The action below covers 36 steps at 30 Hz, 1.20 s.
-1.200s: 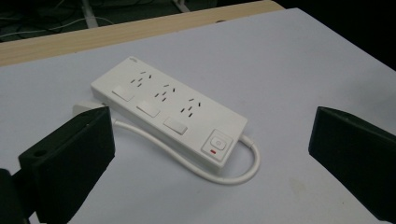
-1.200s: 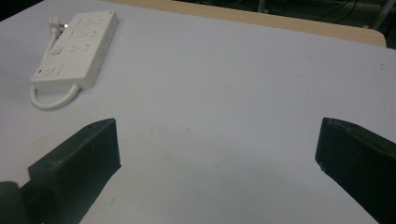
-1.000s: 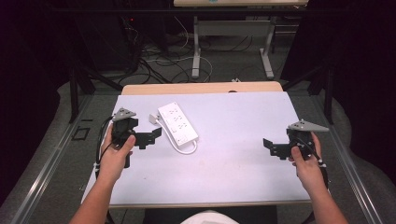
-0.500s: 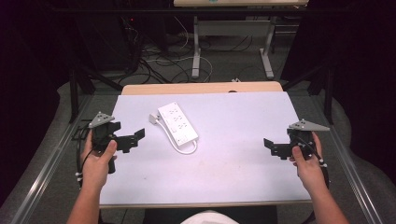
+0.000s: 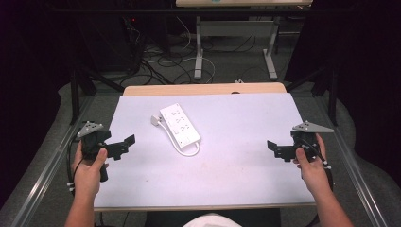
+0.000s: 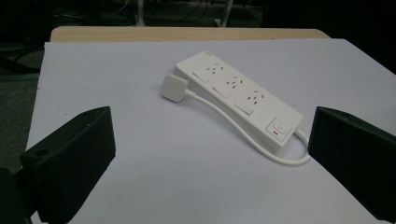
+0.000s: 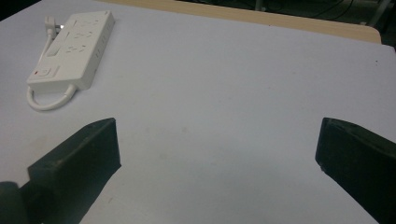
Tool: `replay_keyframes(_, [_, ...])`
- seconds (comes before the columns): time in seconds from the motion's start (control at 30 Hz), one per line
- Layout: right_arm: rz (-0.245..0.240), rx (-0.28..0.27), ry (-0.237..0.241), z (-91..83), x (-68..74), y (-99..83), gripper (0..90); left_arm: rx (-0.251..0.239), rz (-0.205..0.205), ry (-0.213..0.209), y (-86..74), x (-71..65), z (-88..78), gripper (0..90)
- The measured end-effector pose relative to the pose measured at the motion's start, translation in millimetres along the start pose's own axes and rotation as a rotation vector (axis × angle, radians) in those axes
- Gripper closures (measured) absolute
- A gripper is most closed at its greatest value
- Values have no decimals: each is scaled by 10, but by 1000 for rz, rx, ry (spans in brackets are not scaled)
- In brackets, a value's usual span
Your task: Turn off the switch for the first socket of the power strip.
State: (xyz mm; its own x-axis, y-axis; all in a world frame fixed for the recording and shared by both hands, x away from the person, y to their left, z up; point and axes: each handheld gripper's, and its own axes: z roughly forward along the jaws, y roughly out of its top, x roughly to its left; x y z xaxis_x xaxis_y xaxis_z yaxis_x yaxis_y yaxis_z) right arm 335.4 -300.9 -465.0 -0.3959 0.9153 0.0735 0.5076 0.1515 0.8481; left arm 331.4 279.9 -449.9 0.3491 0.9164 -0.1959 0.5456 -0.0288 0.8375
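Black grippers [image 5: 124,143], grey three-cornered plates, perhaps bare forearms.

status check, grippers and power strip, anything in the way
Left gripper open, empty, left table edge. Right gripper open, empty, right edge. Power strip flat mid-table, plug beside it. Nothing between.

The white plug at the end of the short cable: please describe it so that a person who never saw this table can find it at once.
On the white table, find the white power strip lying left of the middle. A short white cable loops out of its near end and runs back along its left side. There lies the plug, a small square white block, the one loose piece beside the long strip.
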Motion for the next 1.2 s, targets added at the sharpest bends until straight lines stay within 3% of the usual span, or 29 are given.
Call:
replay_keyframes(0.33, [-2,11,4,14,-27,-17,0,2,-9,57,-192,152,22,11])
replay_keyframes(0.63, [-1,20,-2,50,-54,-48,0,-11,-45,52,-273,226,52,11])
replay_keyframes(1.0, [5,22,-10,65,-83,-68,0,37,-67,51,-347,258,145,16])
replay_keyframes(1.2, [7,25,-9,74,-79,-75,0,35,-69,50,-350,266,148,16])
